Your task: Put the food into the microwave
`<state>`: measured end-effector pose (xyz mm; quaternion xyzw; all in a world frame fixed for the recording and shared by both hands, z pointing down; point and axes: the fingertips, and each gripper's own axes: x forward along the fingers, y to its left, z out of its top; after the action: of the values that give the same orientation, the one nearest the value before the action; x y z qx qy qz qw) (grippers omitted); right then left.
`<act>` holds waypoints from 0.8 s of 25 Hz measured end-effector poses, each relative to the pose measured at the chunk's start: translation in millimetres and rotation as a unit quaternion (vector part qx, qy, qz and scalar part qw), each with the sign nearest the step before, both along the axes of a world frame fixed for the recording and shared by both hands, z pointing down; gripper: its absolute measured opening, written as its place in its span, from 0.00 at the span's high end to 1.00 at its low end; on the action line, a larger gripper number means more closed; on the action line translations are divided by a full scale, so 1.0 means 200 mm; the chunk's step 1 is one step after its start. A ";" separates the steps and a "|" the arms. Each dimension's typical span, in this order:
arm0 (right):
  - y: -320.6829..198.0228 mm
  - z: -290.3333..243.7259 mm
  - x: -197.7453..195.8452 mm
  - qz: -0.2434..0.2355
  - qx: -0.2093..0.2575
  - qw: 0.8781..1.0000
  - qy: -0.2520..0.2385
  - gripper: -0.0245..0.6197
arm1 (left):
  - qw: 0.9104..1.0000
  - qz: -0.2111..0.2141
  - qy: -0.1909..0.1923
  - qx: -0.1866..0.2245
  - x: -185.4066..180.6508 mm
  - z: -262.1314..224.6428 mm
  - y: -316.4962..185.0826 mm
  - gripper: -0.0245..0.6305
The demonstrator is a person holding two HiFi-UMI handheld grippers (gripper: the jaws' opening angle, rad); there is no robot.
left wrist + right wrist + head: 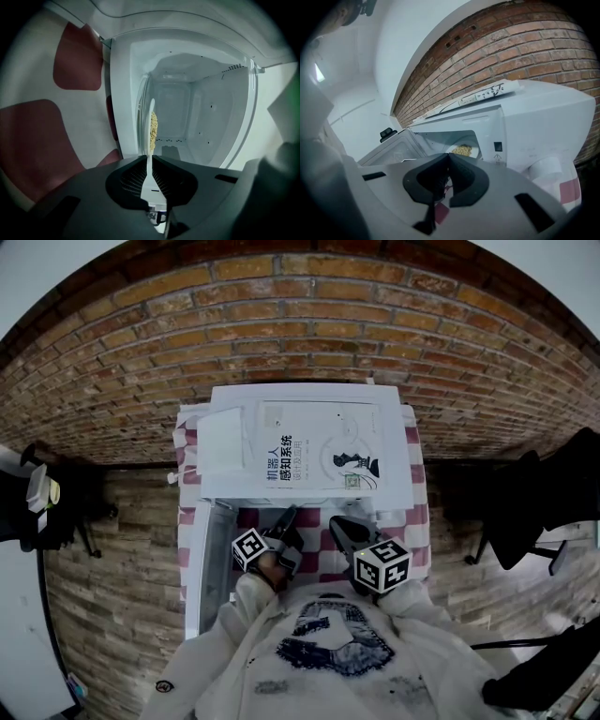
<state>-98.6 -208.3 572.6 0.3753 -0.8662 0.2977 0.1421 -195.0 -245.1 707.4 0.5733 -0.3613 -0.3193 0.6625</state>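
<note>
Since the left tongs (149, 157) clench only the rim of the plate (151, 123), the food (153, 131) sits just ahead of their tips, at the mouth of the open microwave (206, 117); the right tongs (449, 157) are closed on nothing, back from the opening. Any tilt, or a knock against the frame beside the tips, could twist the plate loose or spill the food.
</note>
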 end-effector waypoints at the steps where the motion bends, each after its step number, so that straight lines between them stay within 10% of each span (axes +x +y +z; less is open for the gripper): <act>1: 0.01 -0.01 0.00 0.001 0.001 1.000 -0.001 0.94 | 1.000 0.002 0.001 -0.001 0.00 -0.01 0.01 0.93; 11: 0.09 -0.04 -0.03 0.000 0.010 1.000 -0.011 0.94 | 0.995 0.045 -0.082 0.039 0.02 -0.14 0.13 0.93; 20: 0.13 -0.07 -0.06 -0.008 0.019 1.000 -0.022 0.94 | 0.954 0.120 -0.244 0.130 0.10 -0.40 0.22 0.95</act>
<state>-110.3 -183.1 558.8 0.3645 -0.8774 0.2887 0.1179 -174.6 -201.0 627.1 0.7539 -0.3956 -0.1323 0.5076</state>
